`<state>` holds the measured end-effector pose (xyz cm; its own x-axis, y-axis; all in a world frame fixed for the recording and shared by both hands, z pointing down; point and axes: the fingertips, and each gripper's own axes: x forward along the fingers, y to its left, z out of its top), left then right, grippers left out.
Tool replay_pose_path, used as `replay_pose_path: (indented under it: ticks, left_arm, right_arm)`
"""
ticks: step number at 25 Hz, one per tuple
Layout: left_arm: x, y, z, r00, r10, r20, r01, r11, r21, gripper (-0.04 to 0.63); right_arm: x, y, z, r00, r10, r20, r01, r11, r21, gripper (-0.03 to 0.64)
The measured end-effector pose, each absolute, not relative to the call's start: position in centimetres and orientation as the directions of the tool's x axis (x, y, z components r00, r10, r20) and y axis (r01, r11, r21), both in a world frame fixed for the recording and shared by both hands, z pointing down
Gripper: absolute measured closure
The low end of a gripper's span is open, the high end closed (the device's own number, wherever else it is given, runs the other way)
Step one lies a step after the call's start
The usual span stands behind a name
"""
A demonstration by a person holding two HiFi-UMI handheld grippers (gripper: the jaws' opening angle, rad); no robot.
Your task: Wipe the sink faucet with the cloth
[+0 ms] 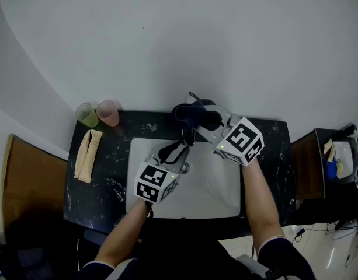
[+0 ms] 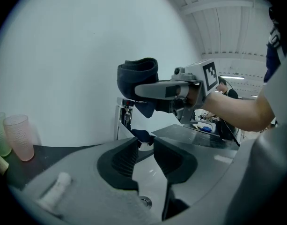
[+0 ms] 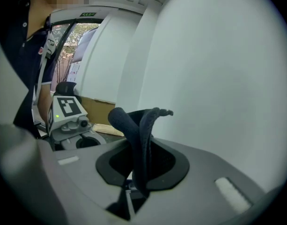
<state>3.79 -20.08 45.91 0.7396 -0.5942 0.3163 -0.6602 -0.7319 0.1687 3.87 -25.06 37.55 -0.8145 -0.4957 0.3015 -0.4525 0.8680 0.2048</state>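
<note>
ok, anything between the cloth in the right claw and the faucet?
Nothing visible does. The right claw holds the cloth close above the faucet. The left claw sits low in front of the faucet, over the sink, jaws apart, below the cloth rather than in its way.

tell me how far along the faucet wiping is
Done: the cloth is picked up, clamped in the right gripper. In hand: it is held over the faucet, contact unclear; the left gripper is open and empty, pointing at the faucet. Left: the wiping itself, as far as shows.
</note>
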Motion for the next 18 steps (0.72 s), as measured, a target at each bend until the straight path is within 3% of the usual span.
replay_pose_path:
  ticks: [18]
  left_arm:
    - [3.0,-20.1,47.1,0.714,-0.612,0.341,-0.686,-0.707,0.169,0.499]
  right_arm:
    - [4.7,-32.9,38.1,-0.773,-0.545,0.323,-0.526,0.837,0.154,0.555]
